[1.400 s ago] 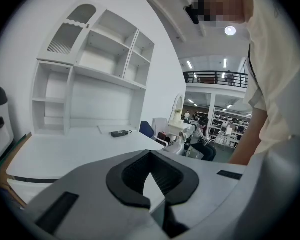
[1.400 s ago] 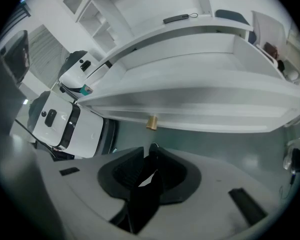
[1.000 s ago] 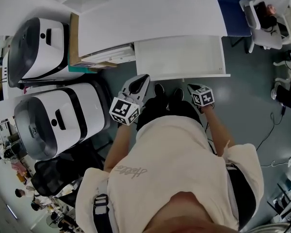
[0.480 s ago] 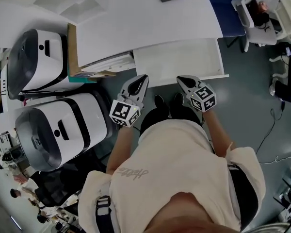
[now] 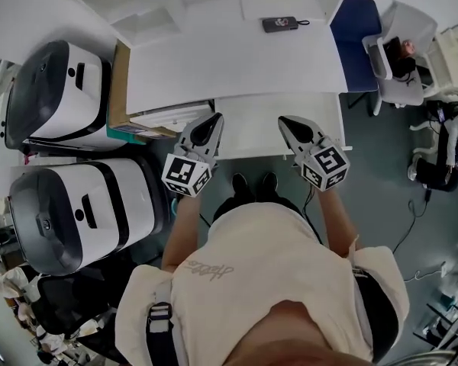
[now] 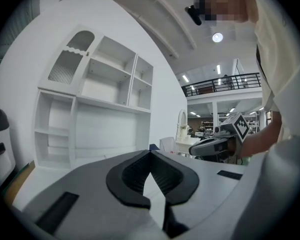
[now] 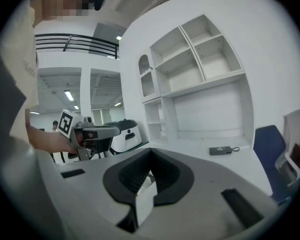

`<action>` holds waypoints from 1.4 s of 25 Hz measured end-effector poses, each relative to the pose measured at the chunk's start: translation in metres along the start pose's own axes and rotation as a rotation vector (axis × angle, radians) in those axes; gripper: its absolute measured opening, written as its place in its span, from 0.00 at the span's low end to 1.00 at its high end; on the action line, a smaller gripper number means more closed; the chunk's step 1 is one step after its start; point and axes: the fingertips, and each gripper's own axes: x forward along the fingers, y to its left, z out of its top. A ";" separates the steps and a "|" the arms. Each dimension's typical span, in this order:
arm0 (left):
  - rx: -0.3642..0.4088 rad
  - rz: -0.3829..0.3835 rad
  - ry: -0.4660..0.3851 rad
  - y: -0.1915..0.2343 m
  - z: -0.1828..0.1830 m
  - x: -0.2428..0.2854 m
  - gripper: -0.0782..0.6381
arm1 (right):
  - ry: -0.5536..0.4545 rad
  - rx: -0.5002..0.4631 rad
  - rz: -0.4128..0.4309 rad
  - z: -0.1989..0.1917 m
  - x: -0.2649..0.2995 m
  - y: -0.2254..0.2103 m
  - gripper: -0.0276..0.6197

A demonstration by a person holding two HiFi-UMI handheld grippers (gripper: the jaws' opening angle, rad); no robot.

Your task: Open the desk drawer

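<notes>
**A:** Which step is in hand?

**B:** The pulling is judged to be finished. The drawer [image 5: 252, 126] is seen drawn out from under the front edge of the desk [image 5: 229, 59], toward the desk's right half, with its pale inside laid open.

**A:** And how are the grippers held?

**B:** The left gripper [image 5: 214, 117] is held above the desk's front edge, over the left part of the drawer. Its jaws are brought together tip to tip and nothing is gripped. The right gripper [image 5: 284, 120] is held above the same edge, over the drawer's right part, and its jaws are likewise closed on nothing. Both are pointed roughly level across the desk toward the shelf unit [image 7: 200, 79] at its back. No contact with the drawer can be made out.

**A:** What is called for next?

**B:** If the drawer is counted as fully out, only a retreat from the desk is needed. If more travel is wanted, one gripper would have to be lowered below the desk's edge. Its jaws would be opened and then closed on the drawer's front lip. The pull should be made straight away from the desk, so that the drawer is not skewed.

**A:** Is anything to be minded?

**B:** A dark device [image 5: 280, 24] is lying near the desk's rear edge, well apart from the drawer. It need not be disturbed.
</notes>
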 end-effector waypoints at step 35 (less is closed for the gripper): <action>0.227 0.020 -0.251 0.005 0.146 -0.015 0.11 | -0.291 -0.158 -0.136 0.156 -0.049 -0.004 0.03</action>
